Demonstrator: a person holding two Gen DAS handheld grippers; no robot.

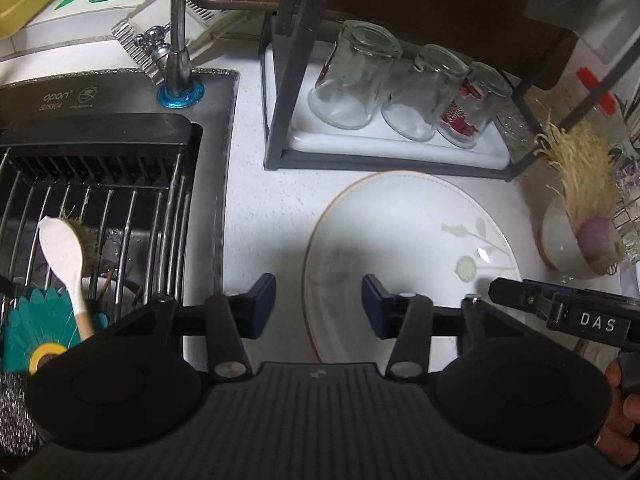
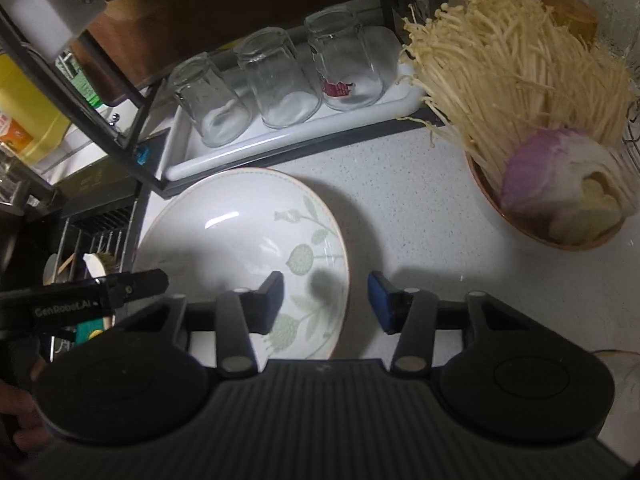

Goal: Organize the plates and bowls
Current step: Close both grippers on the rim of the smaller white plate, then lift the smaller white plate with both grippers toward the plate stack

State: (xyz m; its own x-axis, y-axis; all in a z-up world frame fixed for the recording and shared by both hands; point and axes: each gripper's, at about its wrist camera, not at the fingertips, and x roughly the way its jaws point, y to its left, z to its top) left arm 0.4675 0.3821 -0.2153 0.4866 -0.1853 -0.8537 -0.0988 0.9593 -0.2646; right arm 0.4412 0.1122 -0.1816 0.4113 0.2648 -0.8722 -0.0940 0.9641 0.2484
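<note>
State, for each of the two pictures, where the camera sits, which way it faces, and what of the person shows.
Left wrist: on the left gripper, facing plate and sink; a hand shows.
Right wrist: on the right gripper, facing the plate and bowl.
Shared: plate, glasses, rack.

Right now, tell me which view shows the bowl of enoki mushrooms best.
The right wrist view: the bowl of enoki mushrooms fills its upper right, sharp. The left wrist view catches the bowl only small and blurred at its right edge.

White speckled countertop (image 2: 420,184), steel sink (image 1: 208,184) with chrome faucet (image 1: 178,28), dark metal rack (image 1: 288,80), dim uneven lighting.
</note>
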